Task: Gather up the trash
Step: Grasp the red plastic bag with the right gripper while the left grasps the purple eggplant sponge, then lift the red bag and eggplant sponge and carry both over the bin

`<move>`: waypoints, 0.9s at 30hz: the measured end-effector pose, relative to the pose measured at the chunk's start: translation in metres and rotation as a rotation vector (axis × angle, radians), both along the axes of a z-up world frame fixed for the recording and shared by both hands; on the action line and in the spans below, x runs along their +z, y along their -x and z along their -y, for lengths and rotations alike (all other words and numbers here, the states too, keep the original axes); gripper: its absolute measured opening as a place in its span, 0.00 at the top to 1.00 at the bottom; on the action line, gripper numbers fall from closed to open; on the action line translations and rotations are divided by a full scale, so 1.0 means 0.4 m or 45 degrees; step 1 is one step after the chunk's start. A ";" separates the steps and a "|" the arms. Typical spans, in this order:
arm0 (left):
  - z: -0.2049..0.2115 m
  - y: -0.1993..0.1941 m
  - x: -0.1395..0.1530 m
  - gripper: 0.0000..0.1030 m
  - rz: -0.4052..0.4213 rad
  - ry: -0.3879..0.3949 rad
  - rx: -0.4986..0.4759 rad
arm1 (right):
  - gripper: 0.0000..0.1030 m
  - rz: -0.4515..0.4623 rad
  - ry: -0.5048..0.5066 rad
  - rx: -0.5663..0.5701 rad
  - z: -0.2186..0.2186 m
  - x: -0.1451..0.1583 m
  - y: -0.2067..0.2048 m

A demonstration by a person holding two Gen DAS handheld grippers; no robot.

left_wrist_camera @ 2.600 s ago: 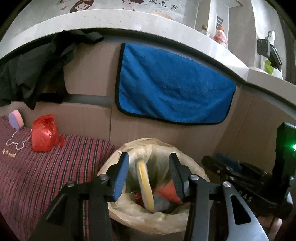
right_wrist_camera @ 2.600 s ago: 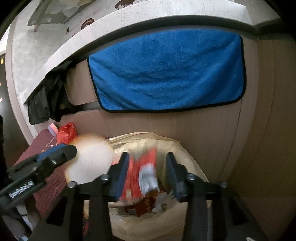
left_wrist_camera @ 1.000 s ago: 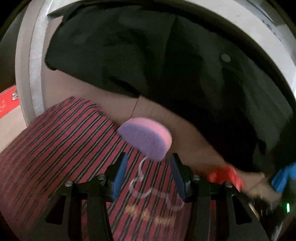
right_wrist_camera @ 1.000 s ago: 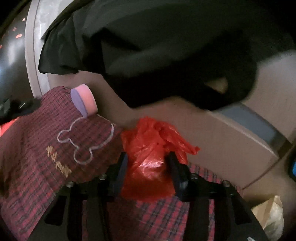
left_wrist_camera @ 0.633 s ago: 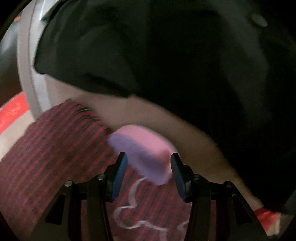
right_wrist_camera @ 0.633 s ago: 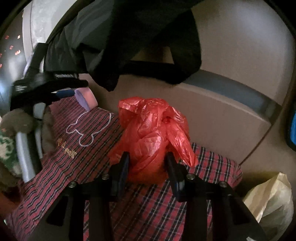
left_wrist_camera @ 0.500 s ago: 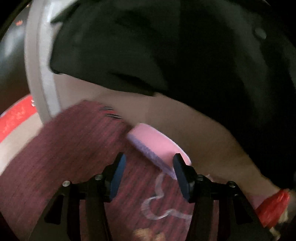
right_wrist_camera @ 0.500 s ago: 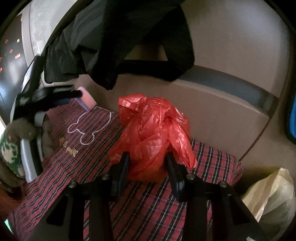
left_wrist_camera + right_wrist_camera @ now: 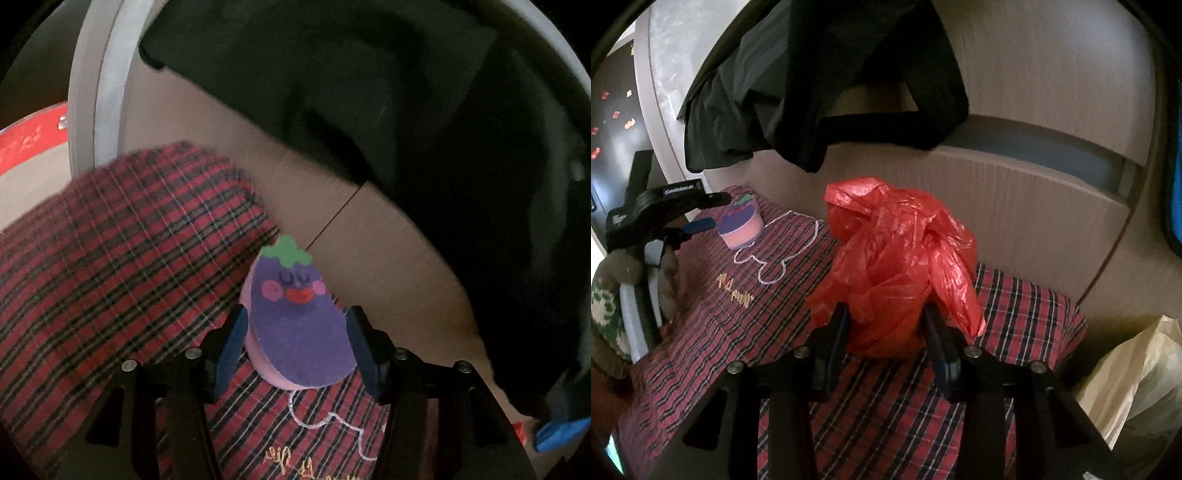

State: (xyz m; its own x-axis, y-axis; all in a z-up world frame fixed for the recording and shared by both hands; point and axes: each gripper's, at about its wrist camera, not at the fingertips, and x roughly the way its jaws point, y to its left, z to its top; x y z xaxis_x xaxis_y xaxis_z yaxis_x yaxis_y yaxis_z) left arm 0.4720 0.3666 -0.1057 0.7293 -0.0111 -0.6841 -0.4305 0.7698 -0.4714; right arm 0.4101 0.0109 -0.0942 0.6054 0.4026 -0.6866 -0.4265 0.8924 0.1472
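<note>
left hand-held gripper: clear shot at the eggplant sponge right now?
Probably yes. The left hand-held gripper already has open jaws either side of the sponge on the plaid cloth, nothing between.

- Are there any words to read here?
- Only a few, and they are hard. The red plaid cloth (image 9: pixel 897 417) has some gold stitched letters (image 9: pixel 735 290), just below the white outline (image 9: pixel 775 251) sewn on it. They are too curly to read.
- Anything else?
- The black gripper (image 9: pixel 701 212) at the far end of the plaid cloth has a tiny white label on top. It is too small to read.
</note>
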 end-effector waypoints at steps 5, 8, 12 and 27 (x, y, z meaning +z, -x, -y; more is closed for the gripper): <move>0.009 -0.044 -0.043 0.37 -0.060 -0.024 0.045 | 0.62 -0.003 0.003 0.007 0.002 0.004 0.003; 0.016 -0.047 -0.063 0.37 -0.058 0.027 0.049 | 0.62 0.016 0.021 0.018 -0.002 0.002 0.010; 0.033 -0.020 -0.054 0.42 -0.100 0.089 0.002 | 0.62 0.044 0.024 0.024 -0.006 0.003 0.011; 0.201 0.284 0.145 0.67 0.169 -0.359 -0.259 | 0.70 0.128 -0.038 0.067 -0.020 0.095 0.090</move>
